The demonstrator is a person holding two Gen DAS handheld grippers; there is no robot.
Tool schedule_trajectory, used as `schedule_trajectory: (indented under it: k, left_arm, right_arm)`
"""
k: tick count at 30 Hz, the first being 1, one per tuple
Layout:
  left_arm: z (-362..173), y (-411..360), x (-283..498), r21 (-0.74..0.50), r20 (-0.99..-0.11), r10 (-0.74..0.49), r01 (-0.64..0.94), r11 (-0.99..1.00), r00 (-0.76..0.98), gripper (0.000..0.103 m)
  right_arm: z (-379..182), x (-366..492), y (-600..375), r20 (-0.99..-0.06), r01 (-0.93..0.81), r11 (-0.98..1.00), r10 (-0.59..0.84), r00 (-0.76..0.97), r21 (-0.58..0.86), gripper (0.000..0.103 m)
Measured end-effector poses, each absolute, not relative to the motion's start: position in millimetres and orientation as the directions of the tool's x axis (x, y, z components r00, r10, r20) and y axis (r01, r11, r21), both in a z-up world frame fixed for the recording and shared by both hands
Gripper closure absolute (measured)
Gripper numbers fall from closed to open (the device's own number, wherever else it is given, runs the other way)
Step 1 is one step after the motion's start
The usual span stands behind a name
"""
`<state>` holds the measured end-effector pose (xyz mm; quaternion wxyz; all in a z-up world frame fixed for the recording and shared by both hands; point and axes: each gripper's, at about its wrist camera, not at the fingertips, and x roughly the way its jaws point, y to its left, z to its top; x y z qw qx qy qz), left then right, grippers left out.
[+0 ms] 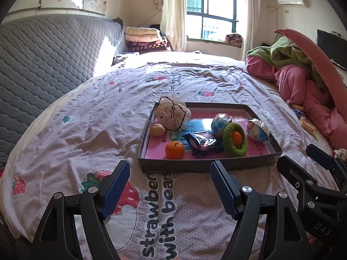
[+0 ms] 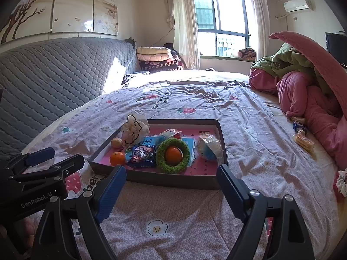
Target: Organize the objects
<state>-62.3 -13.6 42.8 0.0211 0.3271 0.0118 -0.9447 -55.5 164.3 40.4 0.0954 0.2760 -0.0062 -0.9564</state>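
Both grippers hover over the bed, just short of the shallow grey cardboard tray with the pink floor (image 2: 151, 178). The right hand-held gripper (image 2: 171, 189) stands wide open, nothing between its blue pads; the left hand-held gripper (image 1: 170, 186) gapes empty too.

Inside the tray, at its near left corner, sits the small orange tangerine (image 2: 117, 158): light, round, likely to roll, so pinch it gently across the middle. Just beside it lies the crinkly blue snack packet (image 2: 142, 156), probably slippery and crushable; take an edge. The fuzzy green ring (image 2: 161, 153) around a second orange fruit looks soft and forgiving.
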Motion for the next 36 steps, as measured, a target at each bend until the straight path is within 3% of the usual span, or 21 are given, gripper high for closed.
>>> schedule_trajectory:
  k: [36]
  left_arm:
    - [-27, -11, -68, -0.001, -0.685, -0.031, 0.044, -0.999, -0.728, 0.025]
  right_arm:
    - [-13, -52, 158, -0.596, 0.177, -0.983, -0.167, -0.786, 0.041, 0.018]
